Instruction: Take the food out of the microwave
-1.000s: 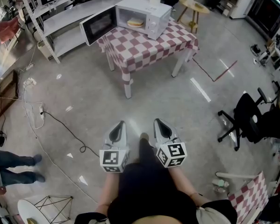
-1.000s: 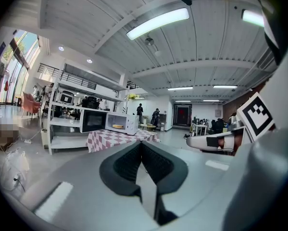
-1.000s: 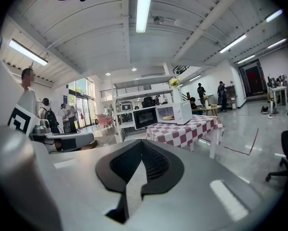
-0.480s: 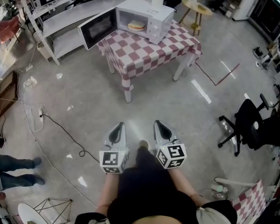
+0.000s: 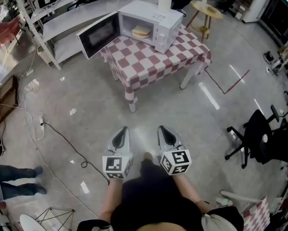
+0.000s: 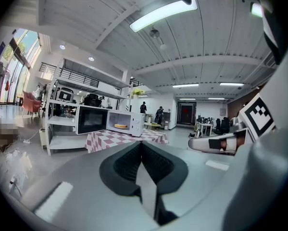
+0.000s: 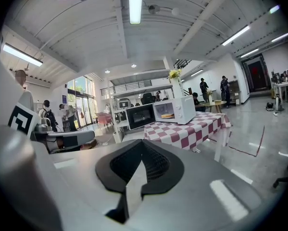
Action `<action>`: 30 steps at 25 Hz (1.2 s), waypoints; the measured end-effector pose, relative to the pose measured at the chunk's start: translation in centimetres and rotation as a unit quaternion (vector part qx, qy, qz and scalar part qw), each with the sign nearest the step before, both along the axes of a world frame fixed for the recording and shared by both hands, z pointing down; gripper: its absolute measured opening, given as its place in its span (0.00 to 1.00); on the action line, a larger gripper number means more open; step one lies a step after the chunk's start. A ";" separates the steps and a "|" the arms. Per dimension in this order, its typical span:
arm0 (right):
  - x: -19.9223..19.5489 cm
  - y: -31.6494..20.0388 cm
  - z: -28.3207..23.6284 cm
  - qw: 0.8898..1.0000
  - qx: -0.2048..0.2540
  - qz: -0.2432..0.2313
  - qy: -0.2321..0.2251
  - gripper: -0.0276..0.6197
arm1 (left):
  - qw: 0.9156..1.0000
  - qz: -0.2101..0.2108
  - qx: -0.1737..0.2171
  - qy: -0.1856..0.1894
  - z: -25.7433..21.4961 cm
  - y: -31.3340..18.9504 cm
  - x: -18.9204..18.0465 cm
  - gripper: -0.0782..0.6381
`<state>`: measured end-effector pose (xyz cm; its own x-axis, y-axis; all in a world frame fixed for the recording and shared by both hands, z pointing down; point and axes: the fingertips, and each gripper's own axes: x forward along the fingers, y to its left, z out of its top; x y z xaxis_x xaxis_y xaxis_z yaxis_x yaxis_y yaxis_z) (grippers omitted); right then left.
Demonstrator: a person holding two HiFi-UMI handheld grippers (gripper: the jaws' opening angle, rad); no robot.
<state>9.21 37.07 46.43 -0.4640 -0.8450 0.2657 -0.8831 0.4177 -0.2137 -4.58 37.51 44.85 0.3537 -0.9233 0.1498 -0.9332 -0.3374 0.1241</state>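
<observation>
One indistinct food item [image 5: 141, 32] sits inside the open microwave [image 5: 148, 11].

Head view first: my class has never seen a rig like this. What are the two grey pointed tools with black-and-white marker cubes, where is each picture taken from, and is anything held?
They are hand-held two-jaw grippers, the left gripper and the right gripper, carried by a person whose head camera looks down. The other two pictures come from cameras riding on each gripper. Both have jaws together and hold nothing. Ahead, on a table with a red-and-white checked cloth, stands a white microwave, door open, with pale flat food inside.
</observation>
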 end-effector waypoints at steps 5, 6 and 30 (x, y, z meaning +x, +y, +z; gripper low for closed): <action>0.2 -3.2 0.2 1.000 -0.005 -0.002 -0.004 0.04 | 1.000 -0.006 -0.004 -0.002 0.0 -3.0 0.1 0.12; 0.3 -3.8 0.2 1.000 -0.005 -0.002 -0.005 0.04 | 1.000 -0.007 -0.004 -0.004 0.0 -3.5 0.2 0.12; 2.5 -12.6 1.6 1.000 -0.006 -0.021 -0.009 0.04 | 0.999 -0.031 -0.002 0.007 1.3 -11.9 2.5 0.12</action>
<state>11.70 24.47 48.07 -0.5037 -0.8214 0.2675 -0.8608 0.4512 -0.2355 -2.09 25.63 46.11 0.2977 -0.9428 0.1502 -0.9506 -0.2782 0.1380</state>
